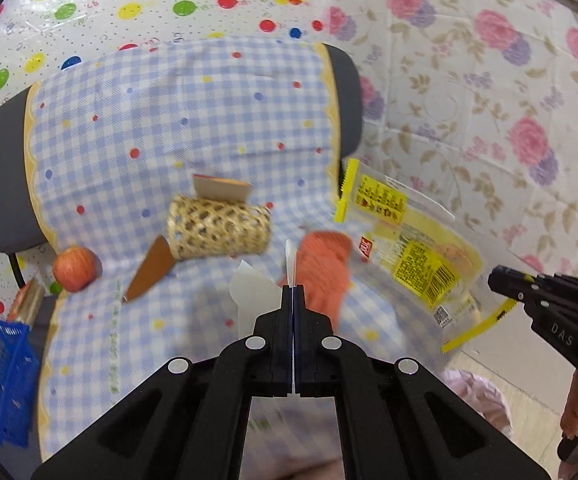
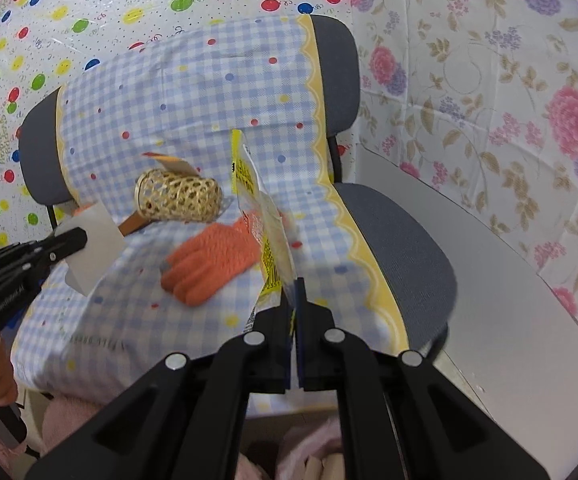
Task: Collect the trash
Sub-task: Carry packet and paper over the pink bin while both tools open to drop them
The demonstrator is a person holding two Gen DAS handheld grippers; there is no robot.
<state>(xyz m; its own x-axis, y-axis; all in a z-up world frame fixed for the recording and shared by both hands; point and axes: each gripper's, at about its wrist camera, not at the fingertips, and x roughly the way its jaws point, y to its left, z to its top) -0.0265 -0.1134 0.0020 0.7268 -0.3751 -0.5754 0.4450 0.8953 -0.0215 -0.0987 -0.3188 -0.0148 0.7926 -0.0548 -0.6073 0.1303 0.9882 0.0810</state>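
Note:
My left gripper [image 1: 293, 289] is shut on a white scrap of paper [image 1: 251, 286] and holds it above the chair's front; from the right wrist view this gripper [image 2: 83, 236] and its paper [image 2: 93, 246] are at the left. My right gripper [image 2: 293, 282] is shut on a yellow and clear plastic wrapper [image 2: 263, 216], held edge-on above the seat. In the left wrist view the wrapper [image 1: 405, 240] hangs at the right, pinched by the right gripper [image 1: 499, 278].
An office chair [image 2: 401, 248] covered with a blue checked cloth [image 1: 193, 120] holds a woven bamboo tube [image 1: 219, 228], an orange glove [image 2: 209, 262], an apple [image 1: 75, 268], a brown leather piece [image 1: 149, 270] and a card [image 1: 221, 188]. A blue basket [image 1: 1, 376] sits at the left. A grey table [image 2: 501, 272] stands at the right.

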